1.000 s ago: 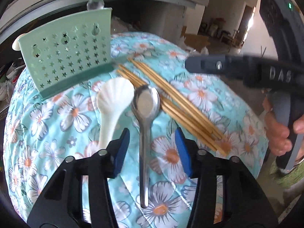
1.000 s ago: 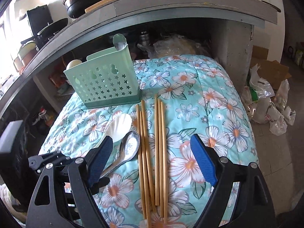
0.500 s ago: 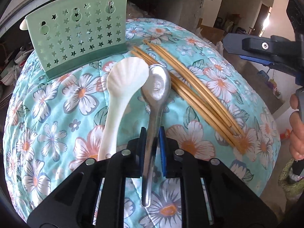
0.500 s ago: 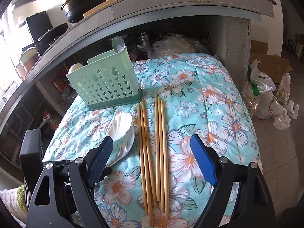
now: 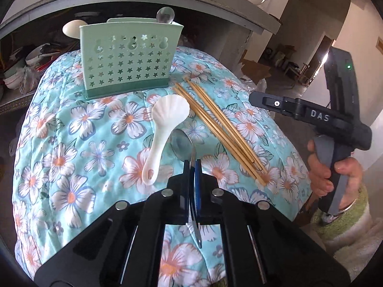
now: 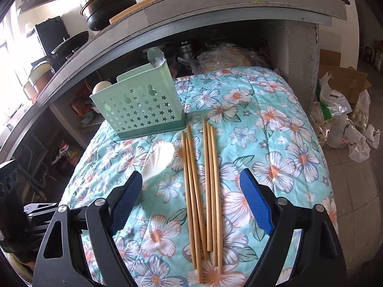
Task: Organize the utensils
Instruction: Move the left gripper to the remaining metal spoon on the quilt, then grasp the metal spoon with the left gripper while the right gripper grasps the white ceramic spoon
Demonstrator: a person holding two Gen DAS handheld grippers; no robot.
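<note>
My left gripper (image 5: 192,165) is shut on the handle of a metal spoon (image 5: 181,144), which hangs lifted just above the floral quilt (image 5: 100,129). Left of it lies a white shell-shaped spoon (image 5: 165,124). Several wooden chopsticks (image 5: 220,129) lie to the right in a loose bundle. A mint-green perforated utensil holder (image 5: 129,59) stands upright at the back. My right gripper (image 6: 191,179) hovers open above the chopsticks (image 6: 203,186), touching nothing. The right wrist view also has the white spoon (image 6: 159,157) and the holder (image 6: 141,110); the metal spoon is out of sight there.
A concrete counter (image 6: 215,12) overhangs the back, with a black pot (image 6: 107,2) on it. Plastic bags (image 6: 347,124) and a cardboard box lie on the floor to the right. Cluttered shelves sit under the counter at left. A hand (image 5: 335,174) grips the right tool.
The left jaws closed on the metal spoon's handle, then drew back and up with it, away from the white spoon. The right gripper stayed open and still.
</note>
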